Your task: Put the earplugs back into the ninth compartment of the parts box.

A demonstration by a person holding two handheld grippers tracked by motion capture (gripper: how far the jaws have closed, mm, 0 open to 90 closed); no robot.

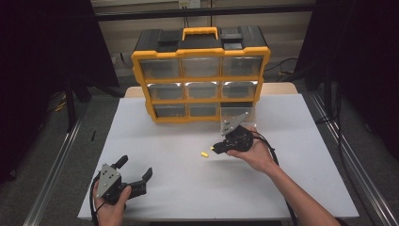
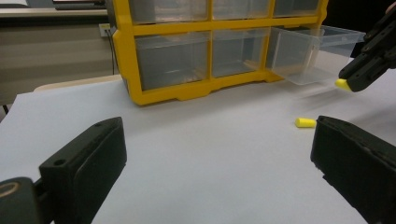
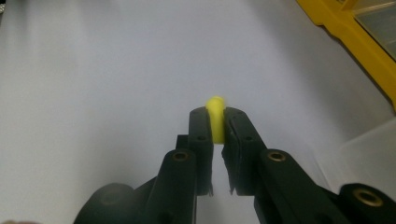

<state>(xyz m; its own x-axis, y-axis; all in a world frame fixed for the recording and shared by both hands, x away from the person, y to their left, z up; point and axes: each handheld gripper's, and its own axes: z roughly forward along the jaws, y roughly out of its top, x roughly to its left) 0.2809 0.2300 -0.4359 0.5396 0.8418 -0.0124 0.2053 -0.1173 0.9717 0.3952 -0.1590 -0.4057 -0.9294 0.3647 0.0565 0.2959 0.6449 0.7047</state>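
From above, the right gripper point(image 1: 215, 149) hung just over the white table point(image 1: 291, 179), its jaws clenched on a small yellow plug point(image 1: 212, 149) whose tip poked out at the front. A second plug point(image 1: 204, 154) lay loose on the table just beside it, towards the left. Behind stood a yellow organizer point(image 1: 201, 75) with three rows of clear drawers; its lower right drawer point(image 1: 237, 112) was pulled out, close behind the right hand. The left gripper point(image 1: 136, 173) sat near the front left corner with its jaws spread and nothing between them.

In the left gripper view, the two black jaws stood wide apart over bare table. The open drawer point(image 2: 313, 53) jutted from the organizer point(image 2: 123, 70), and the right gripper point(image 2: 350, 84) hung just in front of it with the held plug point(image 2: 342, 84) at its tip. The loose plug point(image 2: 305, 122) lay below.

In the right gripper view, the plug point(image 3: 216, 116) was pinched upright between the pads, well towards their tips. The drawer's clear wall point(image 3: 373, 149) showed at lower right.

The grip looked shallow, so the soft plug could squirm out or pop free if the hand swung fast towards the drawer. The drawer's front wall stood in the path; a low approach could knock the plug against it or shove the drawer in. The loose plug could roll if brushed.
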